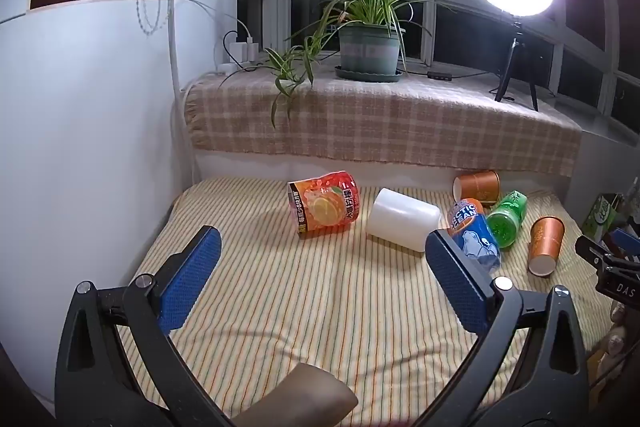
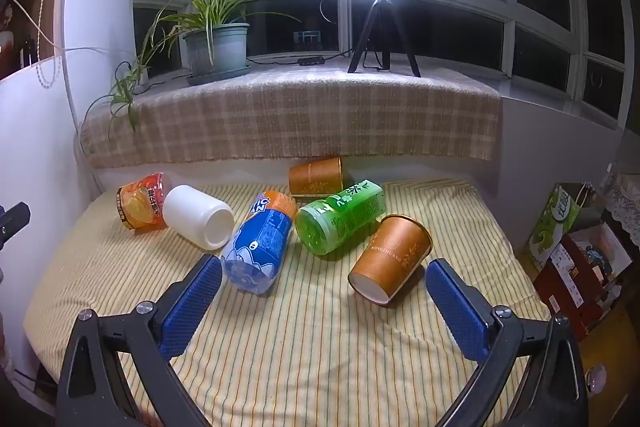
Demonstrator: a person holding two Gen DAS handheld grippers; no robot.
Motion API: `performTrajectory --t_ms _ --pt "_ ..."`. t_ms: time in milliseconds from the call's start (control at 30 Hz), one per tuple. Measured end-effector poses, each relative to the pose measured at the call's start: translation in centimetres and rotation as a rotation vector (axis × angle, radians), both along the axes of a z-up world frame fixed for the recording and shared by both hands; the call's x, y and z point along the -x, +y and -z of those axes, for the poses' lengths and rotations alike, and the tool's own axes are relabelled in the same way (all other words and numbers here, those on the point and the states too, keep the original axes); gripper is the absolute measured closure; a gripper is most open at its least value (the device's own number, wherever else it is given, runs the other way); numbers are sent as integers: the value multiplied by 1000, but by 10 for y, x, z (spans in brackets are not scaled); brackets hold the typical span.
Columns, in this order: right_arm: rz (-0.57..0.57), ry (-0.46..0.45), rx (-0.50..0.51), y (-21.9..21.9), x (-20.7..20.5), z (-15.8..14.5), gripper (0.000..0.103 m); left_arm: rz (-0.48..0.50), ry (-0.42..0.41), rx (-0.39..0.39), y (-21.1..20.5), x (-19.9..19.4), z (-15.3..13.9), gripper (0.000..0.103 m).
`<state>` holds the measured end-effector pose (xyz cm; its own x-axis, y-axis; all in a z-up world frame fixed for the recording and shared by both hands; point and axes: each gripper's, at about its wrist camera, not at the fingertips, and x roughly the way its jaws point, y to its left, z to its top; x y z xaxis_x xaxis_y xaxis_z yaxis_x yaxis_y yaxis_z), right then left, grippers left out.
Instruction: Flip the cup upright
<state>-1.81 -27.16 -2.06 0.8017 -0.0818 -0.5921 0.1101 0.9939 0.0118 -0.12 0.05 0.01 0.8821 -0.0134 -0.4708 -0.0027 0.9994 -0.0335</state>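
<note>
Seemingly untouched, the brown paper cup with gold print [image 2: 390,255] lies on its side right of centre among toppled drink containers on the yellow striped tablecloth [image 2: 320,347], with the left gripper [image 1: 320,279] and right gripper [image 2: 322,291] both spread apart, empty.

Six cups [image 2: 390,259] on their sides on the table [image 2: 320,339], potted plant [image 2: 216,47] on the ledge behind.
</note>
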Motion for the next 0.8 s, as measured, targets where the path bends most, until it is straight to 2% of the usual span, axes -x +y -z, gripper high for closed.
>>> performTrajectory --t_ms 800 --pt "-9 -2 3 1 -1 0 0 -7 15 -6 2 -4 7 0"
